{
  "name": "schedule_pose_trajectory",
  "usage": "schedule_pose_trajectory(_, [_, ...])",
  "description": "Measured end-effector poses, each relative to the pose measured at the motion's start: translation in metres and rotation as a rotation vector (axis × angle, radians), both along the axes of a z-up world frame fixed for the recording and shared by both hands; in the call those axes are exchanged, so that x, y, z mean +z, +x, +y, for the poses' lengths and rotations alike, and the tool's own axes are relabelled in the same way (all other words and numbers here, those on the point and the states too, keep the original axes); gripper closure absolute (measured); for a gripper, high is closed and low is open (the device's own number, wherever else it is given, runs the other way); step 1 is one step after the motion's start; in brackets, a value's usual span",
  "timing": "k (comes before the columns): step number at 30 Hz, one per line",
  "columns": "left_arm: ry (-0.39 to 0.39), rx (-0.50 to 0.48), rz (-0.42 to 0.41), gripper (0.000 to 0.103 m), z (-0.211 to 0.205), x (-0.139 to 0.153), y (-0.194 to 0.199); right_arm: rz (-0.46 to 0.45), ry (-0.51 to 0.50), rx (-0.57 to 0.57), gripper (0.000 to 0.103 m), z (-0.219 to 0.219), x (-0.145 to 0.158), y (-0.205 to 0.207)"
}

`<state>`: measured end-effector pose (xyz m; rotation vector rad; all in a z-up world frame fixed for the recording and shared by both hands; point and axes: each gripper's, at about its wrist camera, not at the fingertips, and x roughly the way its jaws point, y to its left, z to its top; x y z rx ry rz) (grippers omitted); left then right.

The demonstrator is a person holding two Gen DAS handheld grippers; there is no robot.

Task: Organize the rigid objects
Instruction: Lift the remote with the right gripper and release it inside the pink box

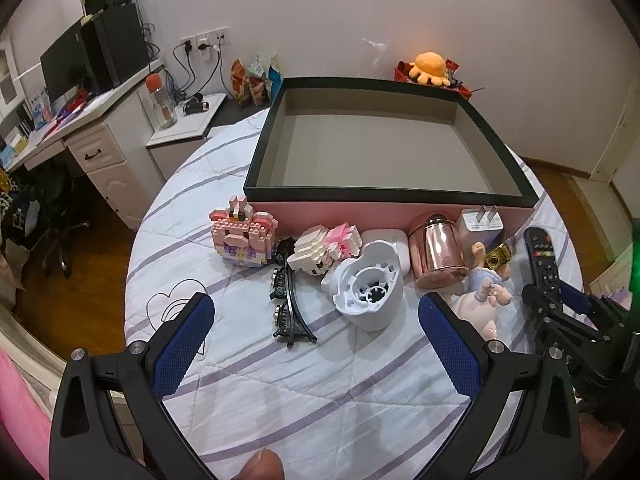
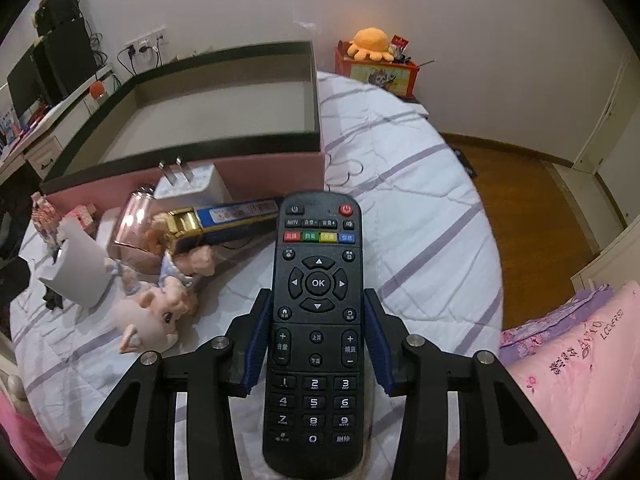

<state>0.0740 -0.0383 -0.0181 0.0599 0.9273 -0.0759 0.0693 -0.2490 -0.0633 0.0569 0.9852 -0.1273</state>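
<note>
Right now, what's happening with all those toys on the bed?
Someone is tidying with a grabbing tool in each hand. The right tool is shut on the black remote, pads pressing both its sides. The left tool hangs open above the bedspread, holding nothing. The big pink box holds nothing yet. The block toys, white cup, pink jar, plug and doll all lie in front of it.

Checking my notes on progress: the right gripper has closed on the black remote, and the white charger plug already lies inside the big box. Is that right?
One thing is off. The white charger plug is not inside the big box; it stands outside, against the box's pink front wall, as the right wrist view shows. The right gripper does hold the black remote.
</note>
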Motion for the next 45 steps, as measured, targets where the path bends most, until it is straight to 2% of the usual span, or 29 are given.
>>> schedule_pose_trajectory(12, [-0.011, 0.023, -0.049, 0.000, 0.010, 0.018, 0.003, -0.118, 0.007, 0.029, 0.059, 0.010, 0.059, -0.006])
schedule_pose_trajectory(18, [-0.010, 0.049, -0.094, 0.000, 0.015, 0.032, 0.030, -0.169, 0.023, 0.096, 0.059, 0.025, 0.084, 0.027])
schedule_pose_trajectory(22, [-0.012, 0.072, -0.115, 0.000, 0.021, 0.036, 0.056, -0.189, 0.043, 0.137, 0.059, 0.035, 0.092, 0.066])
schedule_pose_trajectory(28, [-0.015, 0.094, -0.116, 0.000, 0.026, 0.029, 0.092, -0.153, 0.074, 0.151, 0.059, 0.036, 0.077, 0.130])
schedule_pose_trajectory(33, [-0.023, 0.089, -0.096, 0.000, 0.028, 0.018, 0.112, -0.068, 0.080, 0.145, 0.059, 0.032, 0.046, 0.171])
schedule_pose_trajectory(40, [-0.029, 0.076, -0.082, 0.000, 0.027, 0.007, 0.119, 0.044, 0.061, 0.145, 0.059, 0.032, 0.015, 0.195])
schedule_pose_trajectory(42, [-0.030, 0.074, -0.077, 0.000, 0.026, 0.005, 0.119, 0.078, 0.026, 0.145, 0.058, 0.034, 0.009, 0.198])
schedule_pose_trajectory(45, [-0.031, 0.072, -0.074, 0.000, 0.024, 0.005, 0.114, 0.073, 0.015, 0.149, 0.057, 0.036, 0.010, 0.196])
